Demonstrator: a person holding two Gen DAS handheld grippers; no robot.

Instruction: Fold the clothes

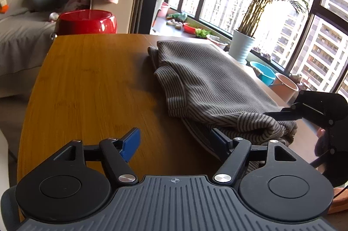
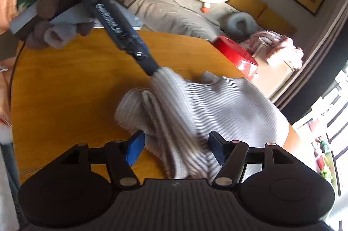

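Note:
A grey striped ribbed garment [image 1: 208, 83] lies folded on the right half of the wooden table [image 1: 87, 89]. My left gripper [image 1: 175, 141] is open at its near edge, the right blue finger [image 1: 219, 141] tucked under the bunched hem and the left finger over bare wood. From the right, my right gripper [image 1: 280, 115] touches the same hem. In the right wrist view the garment [image 2: 217, 104] is motion-blurred. My right gripper [image 2: 176, 148] is open with a thick fold between its fingers. A gloved hand [image 2: 47, 2] holds my left gripper [image 2: 155, 71], whose tip is buried in the cloth.
A red pot [image 1: 87, 22] stands past the table's far edge, with a sofa [image 1: 19, 35] behind it carrying cushions and plush toys. To the right are windows, a potted palm [image 1: 242, 46] and a blue bucket [image 1: 263, 72]. Bare wood [image 2: 65, 89] lies left of the garment.

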